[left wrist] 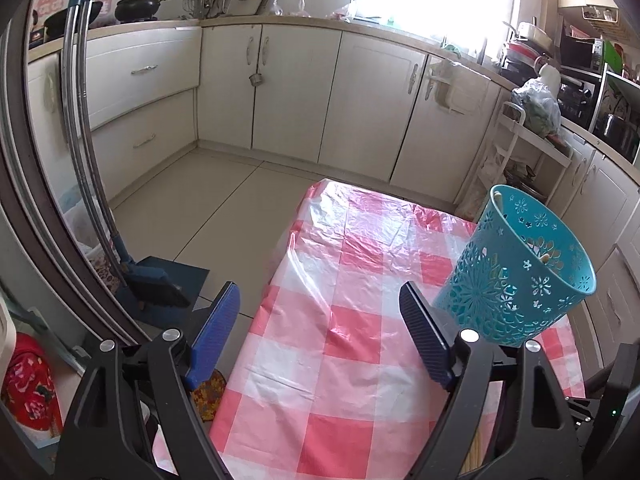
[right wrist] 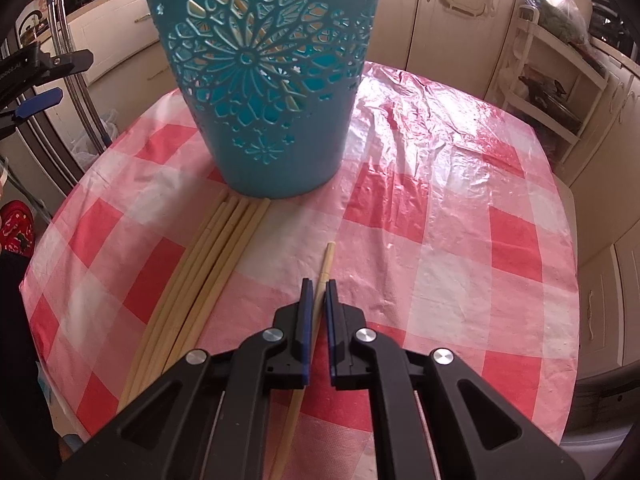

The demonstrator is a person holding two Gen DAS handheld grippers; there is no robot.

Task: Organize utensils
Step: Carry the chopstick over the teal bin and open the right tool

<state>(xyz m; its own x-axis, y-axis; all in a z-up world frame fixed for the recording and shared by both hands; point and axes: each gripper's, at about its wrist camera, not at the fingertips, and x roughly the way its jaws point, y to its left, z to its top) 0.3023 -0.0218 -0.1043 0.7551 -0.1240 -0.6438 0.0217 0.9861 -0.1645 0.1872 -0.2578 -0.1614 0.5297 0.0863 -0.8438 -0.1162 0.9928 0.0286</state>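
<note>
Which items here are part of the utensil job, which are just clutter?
Job:
- single chopstick, clamped in the right gripper
- loose chopsticks on the tablecloth
- teal perforated holder
- left gripper, jaws open, empty

Lying about:
- wok on the counter
- mop on the floor
- white shelf rack

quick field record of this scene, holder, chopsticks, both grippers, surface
surface: table under a pink checked plastic cloth
holder: teal cut-out basket, upright, a few chopsticks inside
loose chopsticks: bundle flat on the cloth, tips at the basket's base
single chopstick: between the right gripper's pads
right gripper: shut on that chopstick
left gripper: open, empty, left of the basket
</note>
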